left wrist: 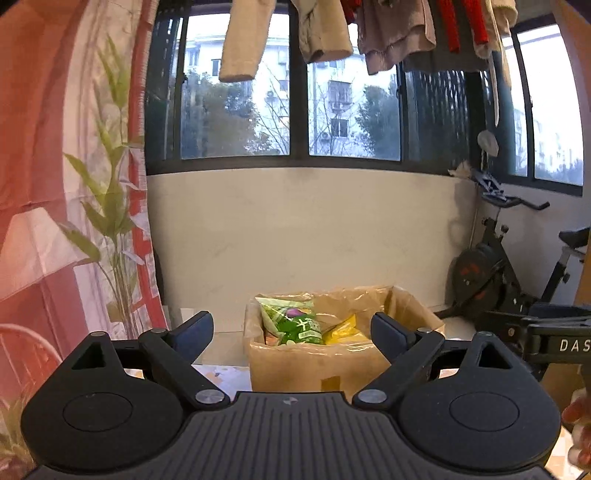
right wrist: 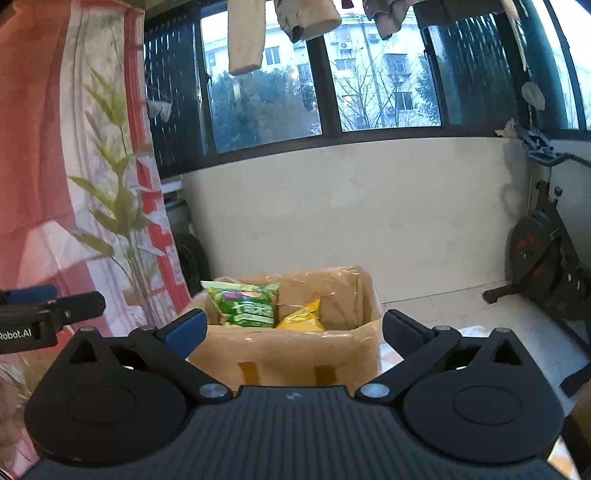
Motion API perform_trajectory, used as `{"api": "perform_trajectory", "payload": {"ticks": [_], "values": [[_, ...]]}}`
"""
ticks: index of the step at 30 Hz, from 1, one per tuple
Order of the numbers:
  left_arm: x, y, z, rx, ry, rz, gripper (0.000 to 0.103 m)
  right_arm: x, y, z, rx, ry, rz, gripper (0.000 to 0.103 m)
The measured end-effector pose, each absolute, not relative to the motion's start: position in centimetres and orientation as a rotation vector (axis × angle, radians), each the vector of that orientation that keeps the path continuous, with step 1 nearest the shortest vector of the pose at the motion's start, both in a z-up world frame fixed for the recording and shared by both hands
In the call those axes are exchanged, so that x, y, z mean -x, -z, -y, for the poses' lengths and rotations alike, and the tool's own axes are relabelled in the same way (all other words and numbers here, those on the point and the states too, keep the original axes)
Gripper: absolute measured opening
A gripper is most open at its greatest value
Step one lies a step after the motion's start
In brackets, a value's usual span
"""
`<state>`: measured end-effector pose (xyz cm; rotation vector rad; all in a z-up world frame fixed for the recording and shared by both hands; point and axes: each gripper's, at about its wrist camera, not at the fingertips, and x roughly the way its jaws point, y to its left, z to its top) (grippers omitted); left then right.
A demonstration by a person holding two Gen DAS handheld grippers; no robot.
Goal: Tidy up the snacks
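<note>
An open cardboard box [left wrist: 295, 365] stands ahead of both grippers on a table; it also shows in the right wrist view [right wrist: 295, 350]. Inside it a green snack bag [left wrist: 295, 323] stands upright at the left, and it shows in the right wrist view too [right wrist: 247, 304]. A yellow snack bag [left wrist: 343, 328] lies to its right [right wrist: 301, 317]. My left gripper [left wrist: 291, 328] is open and empty, level with the box's near rim. My right gripper [right wrist: 293, 326] is open and empty, in front of the box.
An exercise bike [left wrist: 495, 280] stands at the right by the white wall [right wrist: 546, 258]. A red and white curtain with a leaf print [left wrist: 74, 184] hangs at the left. Laundry [left wrist: 325, 33] hangs above the window. The other gripper shows at each view's edge [right wrist: 44, 314].
</note>
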<state>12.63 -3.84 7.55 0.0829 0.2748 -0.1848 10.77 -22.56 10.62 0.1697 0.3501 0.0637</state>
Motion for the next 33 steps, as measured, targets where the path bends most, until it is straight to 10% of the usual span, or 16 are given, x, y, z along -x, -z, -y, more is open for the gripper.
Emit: {"api": "perform_trajectory", "payload": {"ticks": [33], "values": [[-9.9,-8.1,3.0,-0.08,0.099,-0.259,0.093,-8.2,-12.1,20.8,-0.109,-0.076,-0.343,0.103]]}}
